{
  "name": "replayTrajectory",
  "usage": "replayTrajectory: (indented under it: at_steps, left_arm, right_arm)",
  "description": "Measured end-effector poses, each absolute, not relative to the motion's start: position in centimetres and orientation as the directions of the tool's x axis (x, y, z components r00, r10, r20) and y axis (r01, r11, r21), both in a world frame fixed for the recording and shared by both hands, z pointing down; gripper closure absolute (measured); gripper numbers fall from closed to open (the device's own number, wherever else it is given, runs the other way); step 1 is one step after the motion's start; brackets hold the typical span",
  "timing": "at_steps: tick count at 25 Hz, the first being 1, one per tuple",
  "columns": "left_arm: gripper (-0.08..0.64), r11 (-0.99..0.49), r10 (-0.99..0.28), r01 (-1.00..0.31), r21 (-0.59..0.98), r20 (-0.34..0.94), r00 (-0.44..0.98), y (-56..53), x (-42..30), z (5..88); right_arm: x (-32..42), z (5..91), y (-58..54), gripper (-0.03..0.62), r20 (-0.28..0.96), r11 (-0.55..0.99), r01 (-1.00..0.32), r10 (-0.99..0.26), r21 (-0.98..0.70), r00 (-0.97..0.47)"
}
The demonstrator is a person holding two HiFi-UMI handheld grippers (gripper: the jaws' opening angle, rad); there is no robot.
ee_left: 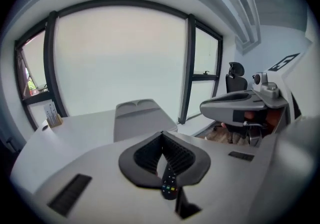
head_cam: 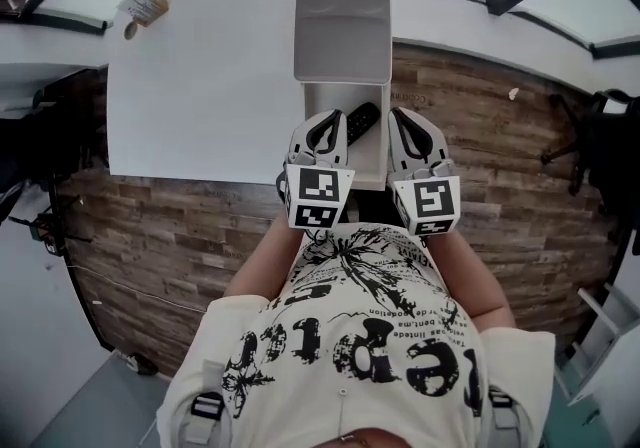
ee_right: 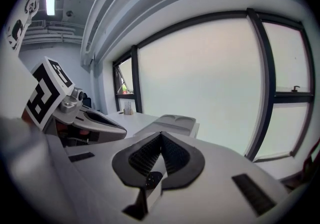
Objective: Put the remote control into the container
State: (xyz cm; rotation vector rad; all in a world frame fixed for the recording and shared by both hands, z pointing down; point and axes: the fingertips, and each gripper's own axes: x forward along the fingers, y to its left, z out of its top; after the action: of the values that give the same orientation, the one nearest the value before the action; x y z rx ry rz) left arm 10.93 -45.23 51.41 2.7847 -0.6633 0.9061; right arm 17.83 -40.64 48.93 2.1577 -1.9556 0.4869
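Observation:
The black remote control [head_cam: 361, 122] lies slanted inside the open white container [head_cam: 318, 99], whose lid [head_cam: 342, 31] is folded back on the white table [head_cam: 200, 76]. My left gripper [head_cam: 327, 118] hovers over the container's near left side, jaws shut with nothing between them. Through the gap beneath its jaws, the left gripper view shows the remote's [ee_left: 169, 187] coloured buttons. My right gripper [head_cam: 405, 116] hangs over the container's near right edge, also shut and empty. A dark end of the remote [ee_right: 149, 180] shows beneath its pads. Neither gripper touches the remote.
A small card holder [head_cam: 145, 8] stands at the table's far left corner. The container sits at the table's near edge, above wood-plank floor [head_cam: 160, 236]. A dark chair [head_cam: 612, 141] stands far right. Large windows [ee_left: 120, 63] line the wall beyond the table.

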Motion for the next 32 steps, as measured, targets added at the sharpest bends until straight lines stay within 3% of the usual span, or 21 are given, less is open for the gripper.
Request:
replayTrajectory:
  at_steps: [7, 14, 24, 32]
  left_arm:
    - [0.551, -0.895, -0.436, -0.445, -0.022, 0.249, 0.865, -45.5, 8.8, 41.6]
    - [0.551, -0.893, -0.441, -0.440, -0.091, -0.006, 0.897, -46.4, 5.2, 34.8]
    - [0.551, -0.920, -0.383, -0.391, -0.013, -0.175, 0.907, -46.1, -1.2, 31.6]
    - [0.551, -0.915, -0.399, -0.403, -0.006, -0.130, 0.908, -46.7, -3.4, 32.2]
  right_arm:
    - [16.2, 44.6, -40.3, 0.591, 0.265, -0.195, -0.980, -0.947, -0.035, 0.180]
    - [14.1, 40.4, -39.9, 0.591, 0.164, -0.262, -0.965, -0.951, 0.029, 0.263]
    - [10.1, 36.8, -39.3, 0.591, 0.053, -0.332, -0.943, -0.941, 0.036, 0.333]
    - [6.1, 36.3, -38.8, 0.591, 0.028, -0.325, -0.945, -0.945, 0.030, 0.326]
